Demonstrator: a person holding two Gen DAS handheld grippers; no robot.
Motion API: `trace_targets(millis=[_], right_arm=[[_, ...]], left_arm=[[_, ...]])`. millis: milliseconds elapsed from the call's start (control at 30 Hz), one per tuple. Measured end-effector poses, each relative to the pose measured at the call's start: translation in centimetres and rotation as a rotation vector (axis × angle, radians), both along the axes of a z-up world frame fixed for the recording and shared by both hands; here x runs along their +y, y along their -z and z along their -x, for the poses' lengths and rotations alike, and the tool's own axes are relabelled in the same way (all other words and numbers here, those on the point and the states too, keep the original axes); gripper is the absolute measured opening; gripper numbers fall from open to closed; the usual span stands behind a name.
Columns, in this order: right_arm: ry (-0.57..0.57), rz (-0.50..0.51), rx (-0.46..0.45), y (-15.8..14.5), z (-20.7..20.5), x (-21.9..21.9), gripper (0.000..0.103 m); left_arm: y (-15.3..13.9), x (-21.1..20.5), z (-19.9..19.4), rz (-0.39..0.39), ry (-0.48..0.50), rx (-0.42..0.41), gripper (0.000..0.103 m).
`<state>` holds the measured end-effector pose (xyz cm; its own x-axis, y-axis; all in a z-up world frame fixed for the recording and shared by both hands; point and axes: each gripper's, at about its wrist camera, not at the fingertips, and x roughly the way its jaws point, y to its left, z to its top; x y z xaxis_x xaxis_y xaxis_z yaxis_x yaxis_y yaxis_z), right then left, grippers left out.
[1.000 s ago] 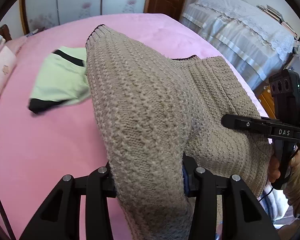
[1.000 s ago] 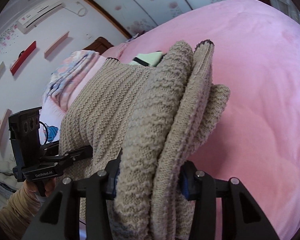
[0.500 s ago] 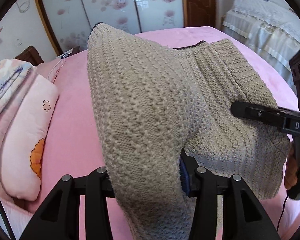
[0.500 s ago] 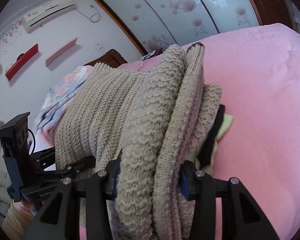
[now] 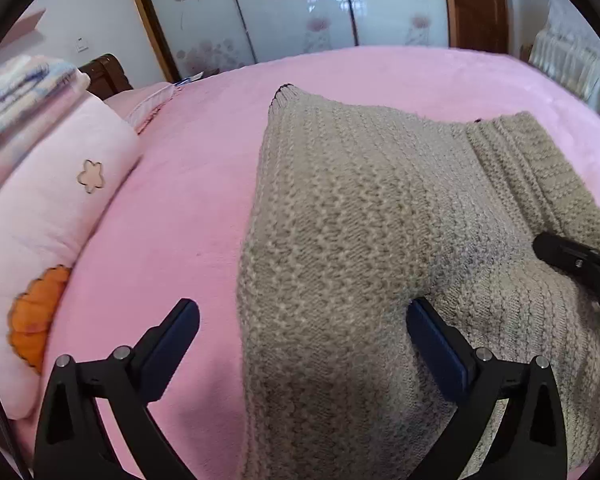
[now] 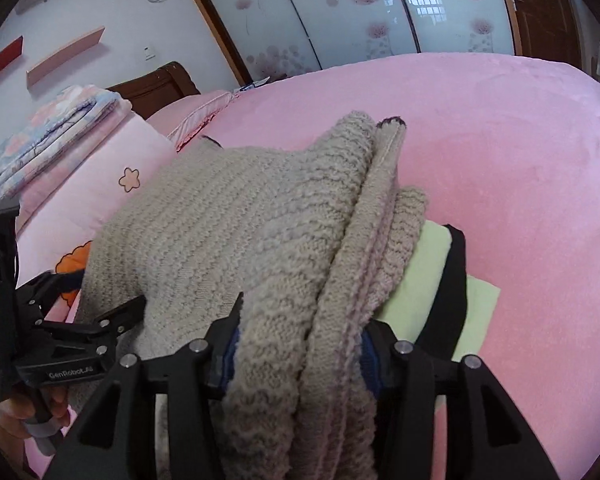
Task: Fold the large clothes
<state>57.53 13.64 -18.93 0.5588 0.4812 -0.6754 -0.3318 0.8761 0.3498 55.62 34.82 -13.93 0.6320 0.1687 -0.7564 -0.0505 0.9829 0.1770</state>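
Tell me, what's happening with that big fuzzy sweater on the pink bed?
A person is folding clothes with two sets of tongs. The folded beige sweater is being set down on a green and black garment on the pink bed. The left tongs have just been opening, and one side stands clear of the knit. The right tongs have loosened a little, but the sweater's folded edge looks pinched between them.

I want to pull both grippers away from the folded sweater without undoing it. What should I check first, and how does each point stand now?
1. Left gripper let go: ok; its jaws have just been opening and stand wide, though the beige sweater lies between them.
2. Right gripper let go: not ok; opening, but knit is bunched between the pads.
3. Sweater on the green garment: ok.
4. Sweater fully settled on the pink bed: cannot tell.
5. Fold tidy: cannot tell.
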Motion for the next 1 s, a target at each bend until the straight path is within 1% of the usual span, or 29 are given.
trace_targets(millis=[67, 100, 167, 267, 333, 400, 467, 567, 600, 700, 867, 1000], right_arm=[[-0.009, 0.017, -0.016, 0.3, -0.3, -0.1, 0.058], [-0.013, 0.031, -0.025, 0.1, 0.0, -0.1, 0.06], [-0.01, 0.043, -0.025, -0.3, 0.3, -0.2, 0.06], [0.017, 0.079, -0.035, -1.5, 1.4, -0.5, 0.06], [0.024, 0.111, -0.057, -2.9, 3.2, -1.3, 0.06], [0.041, 0.146, -0.077, -4.4, 5.2, -2.2, 0.06], [0.052, 0.158, -0.072, -5.4, 7.4, -4.0, 0.06], [0.06, 0.147, -0.031, -7.7, 11.1, -6.2, 0.06], [0.063, 0.145, -0.026, -8.3, 12.2, -6.8, 0.06], [0.063, 0.135, -0.006, -11.3, 17.0, -9.1, 0.06], [0.072, 0.096, -0.006, -16.9, 24.5, -12.3, 0.06], [0.076, 0.097, -0.027, -21.2, 30.6, -14.7, 0.06]], left_arm=[[0.3, 0.5, 0.4, 0.061, 0.004, -0.017, 0.103], [0.3, 0.6, 0.9, 0.085, 0.003, -0.027, 0.103], [0.1, 0.5, 1.6, 0.095, -0.01, -0.038, 0.103], [-0.6, 0.1, 2.9, 0.038, -0.023, -0.042, 0.103], [-0.9, -0.3, 4.2, -0.002, -0.029, -0.027, 0.103], [-1.7, -1.0, 5.7, -0.011, -0.033, -0.009, 0.103], [-2.6, -1.3, 7.8, -0.006, -0.047, -0.012, 0.103], [-5.0, -2.8, 11.6, 0.045, -0.073, -0.023, 0.103], [-5.9, -3.4, 13.0, 0.058, -0.089, -0.016, 0.103], [-8.8, -5.1, 17.5, 0.091, -0.124, -0.01, 0.103], [-14.7, -8.5, 25.0, 0.08, -0.121, -0.048, 0.103], [-19.3, -11.2, 30.3, 0.105, -0.107, -0.071, 0.103]])
